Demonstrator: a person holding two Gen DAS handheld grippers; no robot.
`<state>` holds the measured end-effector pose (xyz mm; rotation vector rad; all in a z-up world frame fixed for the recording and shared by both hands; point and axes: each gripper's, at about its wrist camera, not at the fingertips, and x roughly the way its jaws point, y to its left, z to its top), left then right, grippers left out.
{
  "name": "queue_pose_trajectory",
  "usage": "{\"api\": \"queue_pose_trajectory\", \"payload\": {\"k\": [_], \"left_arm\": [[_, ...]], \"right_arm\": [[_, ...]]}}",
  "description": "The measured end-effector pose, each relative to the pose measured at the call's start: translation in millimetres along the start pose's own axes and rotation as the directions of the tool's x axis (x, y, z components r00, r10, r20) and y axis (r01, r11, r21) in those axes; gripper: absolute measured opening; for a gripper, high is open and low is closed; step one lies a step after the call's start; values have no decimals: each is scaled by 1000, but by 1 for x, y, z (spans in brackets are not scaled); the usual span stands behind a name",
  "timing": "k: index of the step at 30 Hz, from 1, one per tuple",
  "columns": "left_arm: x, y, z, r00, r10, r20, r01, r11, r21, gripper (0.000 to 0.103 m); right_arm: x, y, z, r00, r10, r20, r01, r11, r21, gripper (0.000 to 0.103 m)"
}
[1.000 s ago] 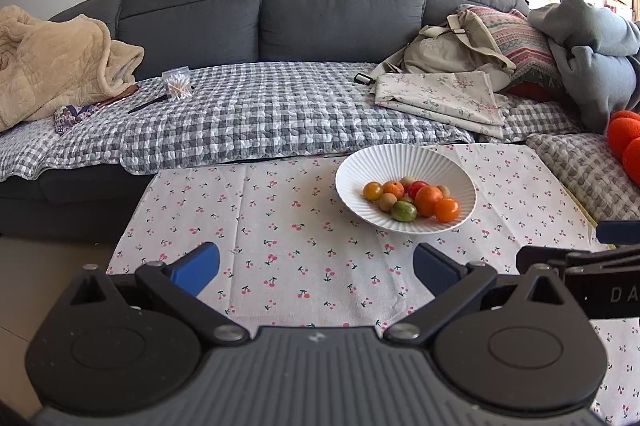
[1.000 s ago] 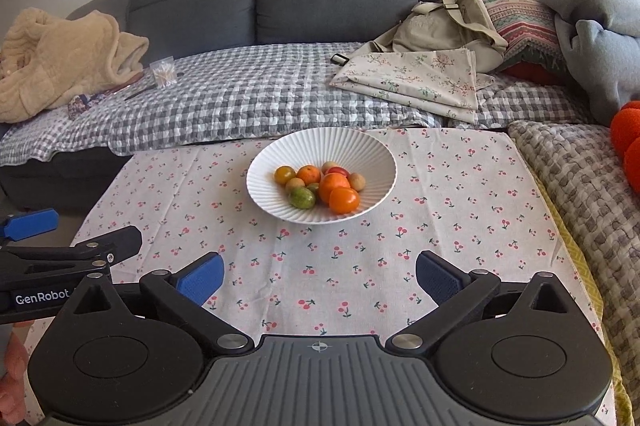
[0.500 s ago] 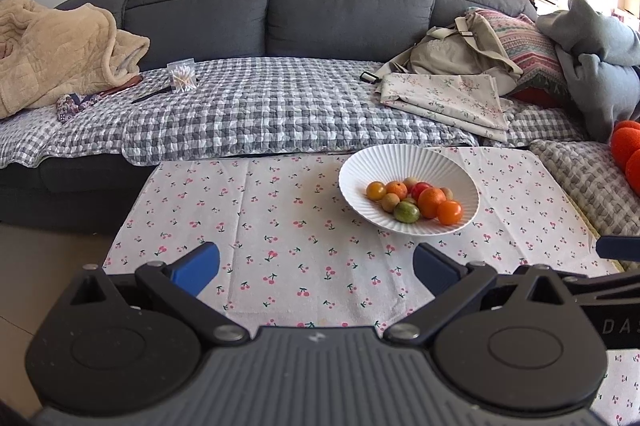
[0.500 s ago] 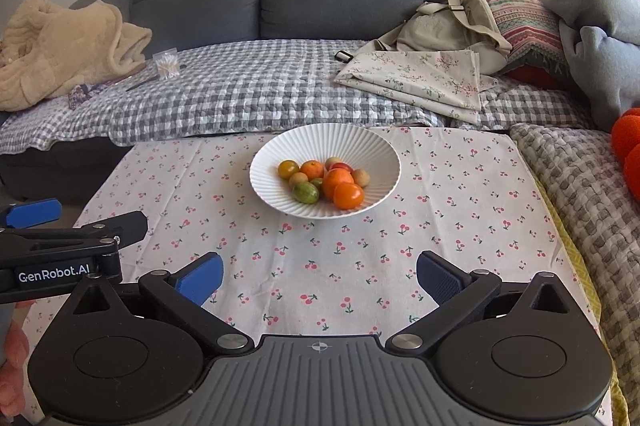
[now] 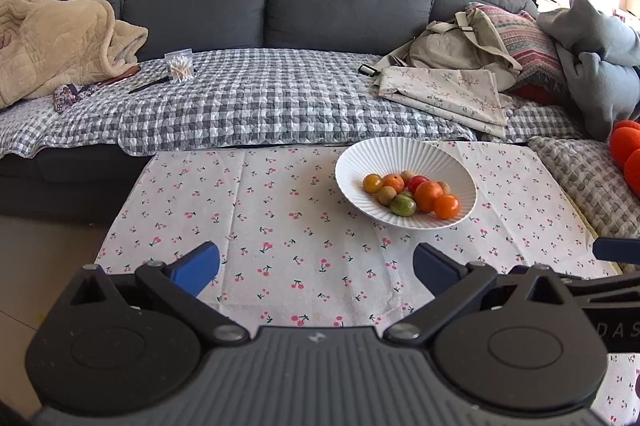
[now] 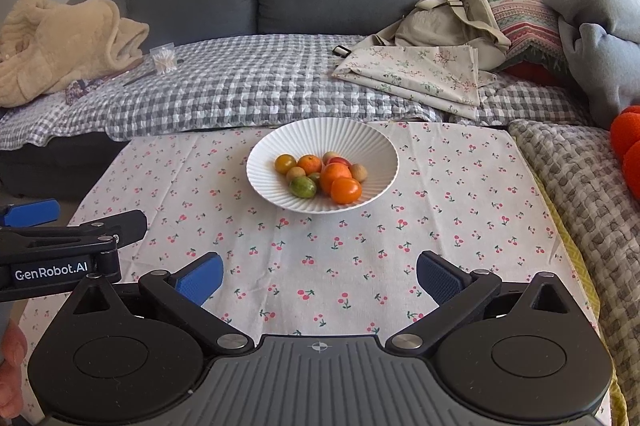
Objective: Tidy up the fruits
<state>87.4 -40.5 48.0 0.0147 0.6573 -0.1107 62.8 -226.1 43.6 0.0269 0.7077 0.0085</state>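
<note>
White ribbed bowl [image 6: 322, 167] sat at twelve o'clock from the right gripper [image 6: 320, 276], on the cherry-print cloth [image 6: 320, 258], holding the small fruits [image 6: 320, 177]; several were half hidden behind the orange ones. From the left gripper [image 5: 316, 266] it lay at one o'clock. Both claws were spread wide, pinching nothing. An orange object [image 5: 628, 153] at three o'clock was cut off.

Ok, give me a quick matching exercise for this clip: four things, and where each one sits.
Things:
1. green fruit
2. white bowl
3. beige blanket
4. folded floral cloth

Places:
A. left end of the sofa
B. on the cherry-print tablecloth
C. inside the bowl
D. right side of the sofa seat

Pairs: 1-C, 2-B, 3-A, 4-D
</note>
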Motion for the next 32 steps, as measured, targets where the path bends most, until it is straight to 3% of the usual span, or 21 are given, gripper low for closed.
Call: {"api": "queue_pose_trajectory", "payload": {"k": [32], "left_arm": [[2, 0, -1, 1000, -1, -5, 1, 1000, 12, 102]], "right_arm": [[2, 1, -2, 1000, 0, -5, 0, 1000, 3, 103]]}}
